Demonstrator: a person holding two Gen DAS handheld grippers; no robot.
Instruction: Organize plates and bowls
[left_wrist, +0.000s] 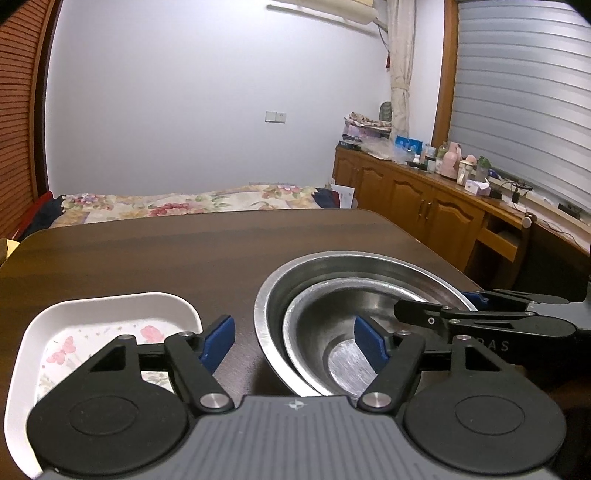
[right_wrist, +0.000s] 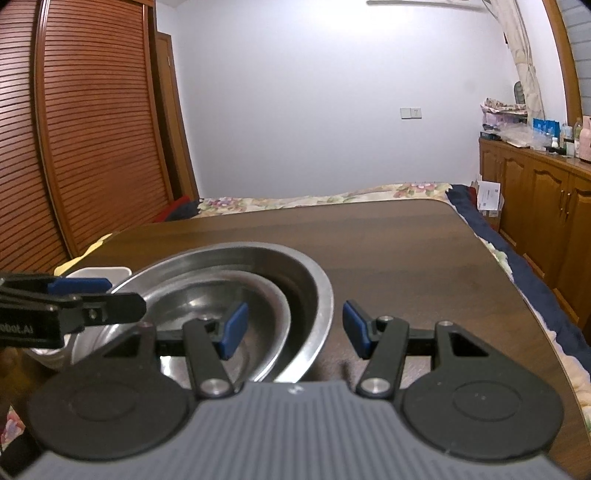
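Observation:
Two steel bowls sit nested on the dark wooden table (left_wrist: 166, 254): a large bowl (left_wrist: 332, 267) (right_wrist: 299, 275) with a smaller bowl (left_wrist: 317, 332) (right_wrist: 192, 299) inside it. My left gripper (left_wrist: 293, 345) is open and straddles the bowls' left rims, one pad outside and one inside the smaller bowl. On the opposite side my right gripper (right_wrist: 295, 328) is open across the right rims in the same way. No pad visibly presses the metal. A white square plate (left_wrist: 110, 306) (right_wrist: 99, 273) with a floral print lies left of the bowls, partly under the left gripper.
Beyond the table's far edge lies a bed (left_wrist: 184, 203) with a floral cover. Wooden cabinets (left_wrist: 417, 199) with bottles and clutter run along the right wall. Slatted wooden doors (right_wrist: 92, 147) stand at the left. Bare tabletop (right_wrist: 424, 258) stretches right of the bowls.

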